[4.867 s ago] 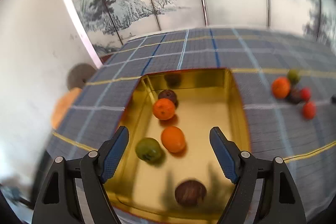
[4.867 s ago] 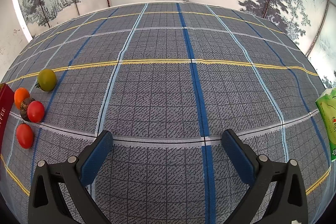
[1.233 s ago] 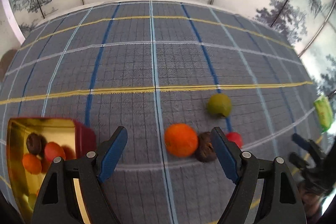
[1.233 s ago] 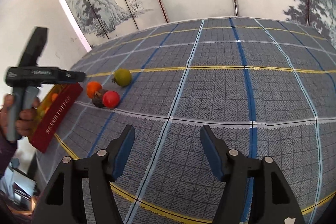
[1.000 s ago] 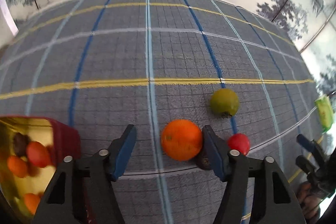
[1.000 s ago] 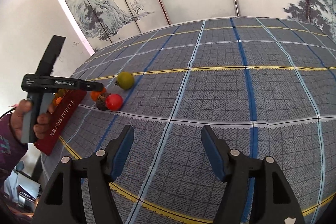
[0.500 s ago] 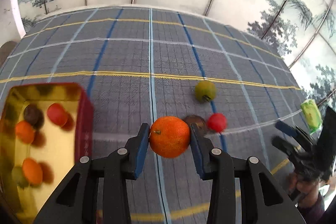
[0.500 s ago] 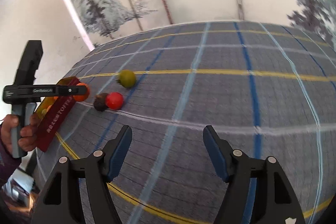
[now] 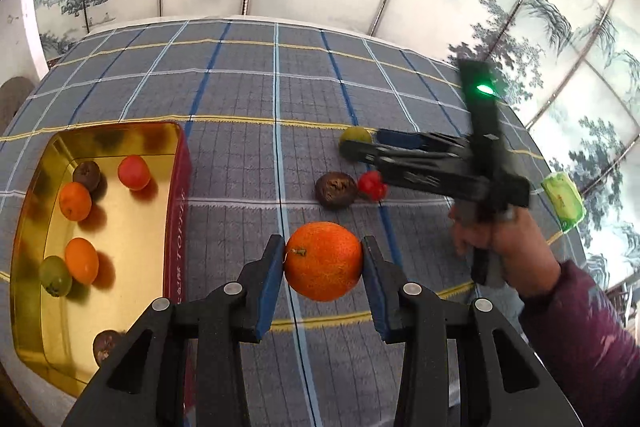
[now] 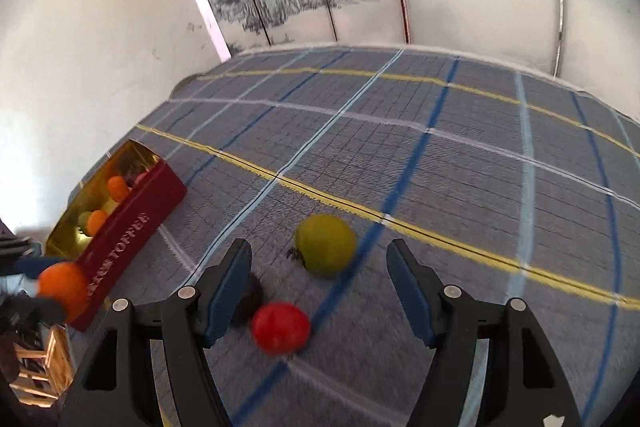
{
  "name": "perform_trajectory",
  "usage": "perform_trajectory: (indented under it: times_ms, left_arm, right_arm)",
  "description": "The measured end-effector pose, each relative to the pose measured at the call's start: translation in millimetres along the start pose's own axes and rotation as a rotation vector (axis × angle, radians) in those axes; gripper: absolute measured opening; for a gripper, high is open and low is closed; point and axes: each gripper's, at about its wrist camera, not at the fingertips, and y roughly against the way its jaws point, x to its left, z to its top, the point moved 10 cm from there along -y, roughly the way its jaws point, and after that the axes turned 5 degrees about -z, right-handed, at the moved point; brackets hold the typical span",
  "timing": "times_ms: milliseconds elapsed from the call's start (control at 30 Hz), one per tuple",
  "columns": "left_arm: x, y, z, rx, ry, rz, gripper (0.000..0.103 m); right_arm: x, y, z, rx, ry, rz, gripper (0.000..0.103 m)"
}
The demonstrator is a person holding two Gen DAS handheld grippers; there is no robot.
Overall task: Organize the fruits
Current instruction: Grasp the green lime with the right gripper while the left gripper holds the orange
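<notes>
- Two grippers are at work: the left gripper has its fingers pressed on both sides of an orange, held clear above the checked surface, just right of the gold tin
- Firm, round and fairly light by the look of it, the orange has a dimpled rind that should not slip; the hold across its widest part looks sound
- Six fruits already lie in the tin at the left
- Right gripper has its fingers about half apart and closing, holding nothing; a green fruit sits on the surface between them, a red fruit nearer, a dark fruit behind the left finger
- Both grippers tilt steeply down; in the left view a hand in a purple sleeve carries the right one in from the right
</notes>
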Motion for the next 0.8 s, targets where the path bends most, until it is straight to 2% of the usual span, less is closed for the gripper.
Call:
perform_trajectory:
  times_ms: [67,133,200,367,467,633,800]
  left_arm:
    - [-3,0,-1,-0.001,-0.004,0.002,0.04]
    - [-6,1,-3,-0.005,-0.013,0.012,0.04]
    - [-7,4,-4,-0.016,-0.024,0.029,0.04]
    - [-14,14,-7,-0.053,-0.052,0.06,0.04]
    - [-19,19,-11,-0.07,-0.082,0.084,0.04]
    - [-27,26,-23,-0.079,-0.117,0.11,0.04]
    - [-28,34,-31,-0.094,-0.14,0.137,0.04]
  right_arm:
    - [2,-12,-2,0.032,0.013,0.002,0.033]
    - [4,-15,-4,0.043,0.051,-0.038,0.032]
    - [2,-6,-5,0.027,0.035,-0.033,0.032]
    - [-36,54,-23,-0.082,-0.059,-0.129,0.032]
    - [-63,88,-53,-0.108,-0.132,-0.215,0.032]
    - [-92,107,-92,-0.09,-0.215,-0.283,0.032]
    - [-102,107,-102,-0.078,-0.257,-0.286,0.032]
